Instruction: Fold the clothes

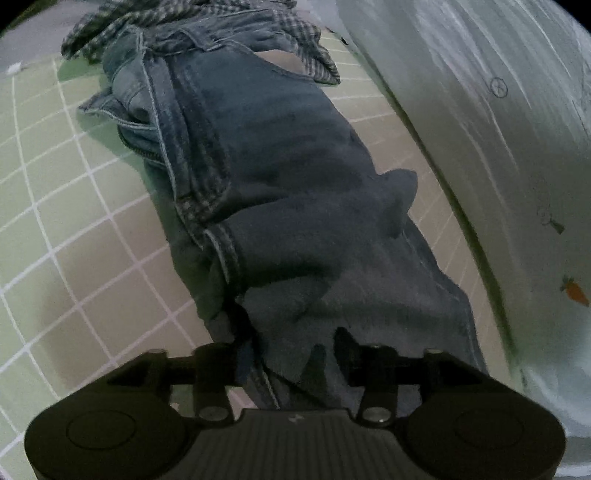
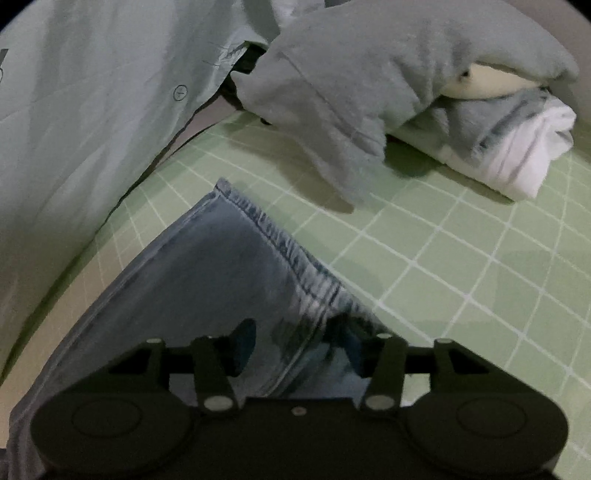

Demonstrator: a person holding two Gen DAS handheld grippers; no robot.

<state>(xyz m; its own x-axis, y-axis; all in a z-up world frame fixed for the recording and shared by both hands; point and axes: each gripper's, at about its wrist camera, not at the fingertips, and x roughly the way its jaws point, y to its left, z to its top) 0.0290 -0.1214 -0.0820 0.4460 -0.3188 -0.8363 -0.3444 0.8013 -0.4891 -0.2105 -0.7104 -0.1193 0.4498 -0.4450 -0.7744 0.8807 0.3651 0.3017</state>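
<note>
The jeans (image 1: 280,192) lie stretched along the green checked sheet (image 1: 74,206), running away from the left gripper (image 1: 286,354) toward a checked shirt (image 1: 207,22) bunched at their far end. The denim nearest the left gripper is gathered up between its two fingers, which pinch a fold of the fabric.

In the right wrist view, a hemmed leg end of the jeans (image 2: 229,266) fans out directly ahead of the right gripper (image 2: 295,347), its stitched cuff slanting across the green checked sheet (image 2: 461,266). The fingers of this gripper are closed on the denim near that cuff.

Beyond the cuff lies a grey plush shark (image 2: 369,81), resting on folded white cloth (image 2: 517,155). A pale quilt (image 2: 74,110) borders the jeans on the side away from the shark; it carries small printed motifs, including a carrot (image 1: 574,291), but no readable writing.
</note>
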